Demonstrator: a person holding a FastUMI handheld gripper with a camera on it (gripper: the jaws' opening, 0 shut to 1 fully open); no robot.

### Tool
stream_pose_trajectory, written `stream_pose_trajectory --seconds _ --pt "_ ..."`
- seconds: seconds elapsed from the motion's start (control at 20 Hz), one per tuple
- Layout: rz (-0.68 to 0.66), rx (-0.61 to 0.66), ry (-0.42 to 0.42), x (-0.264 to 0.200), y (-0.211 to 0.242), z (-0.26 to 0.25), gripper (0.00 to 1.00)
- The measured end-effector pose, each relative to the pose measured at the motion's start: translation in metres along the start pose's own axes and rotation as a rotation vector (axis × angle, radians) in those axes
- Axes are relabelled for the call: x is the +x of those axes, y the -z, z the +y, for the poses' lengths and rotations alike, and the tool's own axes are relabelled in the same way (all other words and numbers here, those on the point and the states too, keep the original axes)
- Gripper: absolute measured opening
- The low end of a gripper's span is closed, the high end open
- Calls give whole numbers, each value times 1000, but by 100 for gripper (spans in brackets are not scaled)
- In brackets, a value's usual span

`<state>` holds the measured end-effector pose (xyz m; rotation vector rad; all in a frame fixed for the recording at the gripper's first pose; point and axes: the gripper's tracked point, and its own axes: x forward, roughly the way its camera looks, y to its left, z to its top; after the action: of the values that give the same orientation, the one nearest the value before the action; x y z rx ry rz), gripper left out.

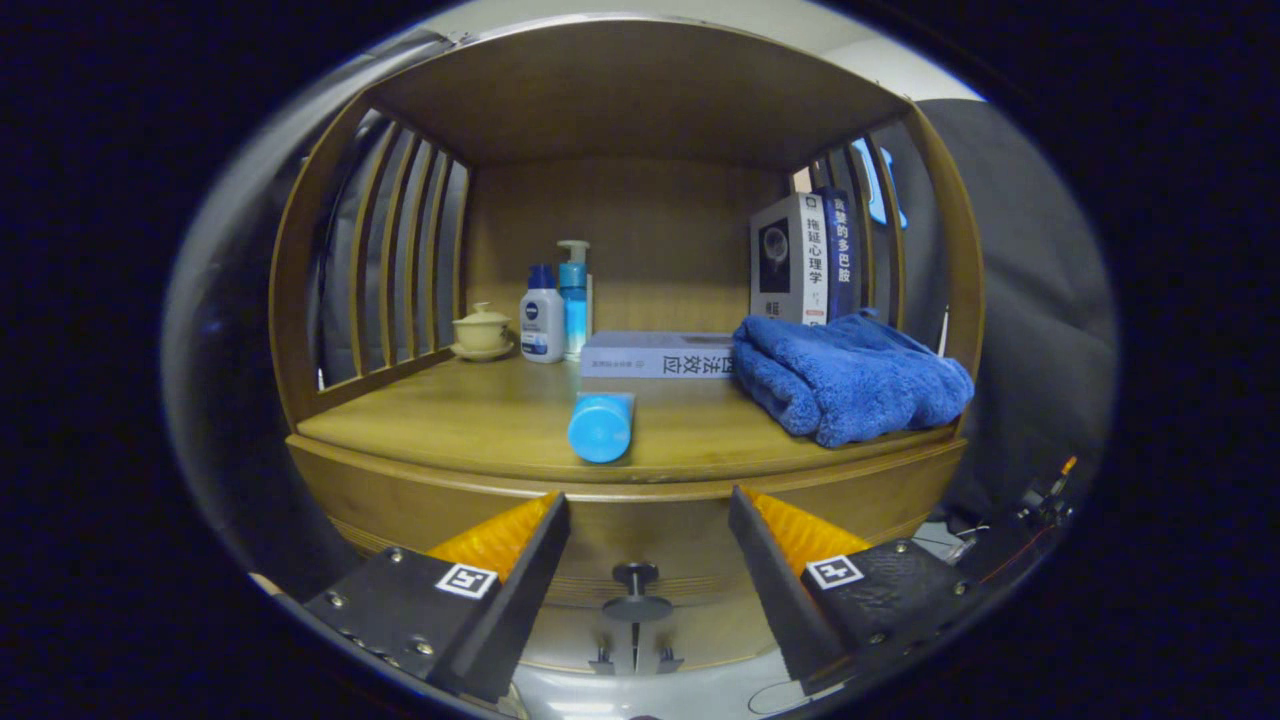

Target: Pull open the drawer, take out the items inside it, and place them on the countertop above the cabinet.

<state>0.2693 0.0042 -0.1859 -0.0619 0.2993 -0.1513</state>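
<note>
facing the drawer point(640, 560), shut flush under the countertop point(480, 425), its knob point(636, 590) sits between the spread, empty fingers of the gripper point(648, 520). a blue tube point(602, 426) lies on the countertop at twelve o'clock; a blue towel point(850, 380) at two o'clock. this fits either a drawer awaiting pulling or one emptied and closed.

Tube point(601, 426) on countertop point(480, 420), left of towel point(850, 375)
</note>
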Motion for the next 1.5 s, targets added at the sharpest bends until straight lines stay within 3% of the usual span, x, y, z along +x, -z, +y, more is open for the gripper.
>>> stream_pose_trajectory --seconds 0.3,0.85,1.2,1.5 --pt "-56 34 -13 -35 -28 -8 97" --pt "-205 24 -4 -159 -109 -56 97" --pt "-237 31 36 -216 -123 -79 96" --pt "-237 56 72 -234 -113 -93 96"
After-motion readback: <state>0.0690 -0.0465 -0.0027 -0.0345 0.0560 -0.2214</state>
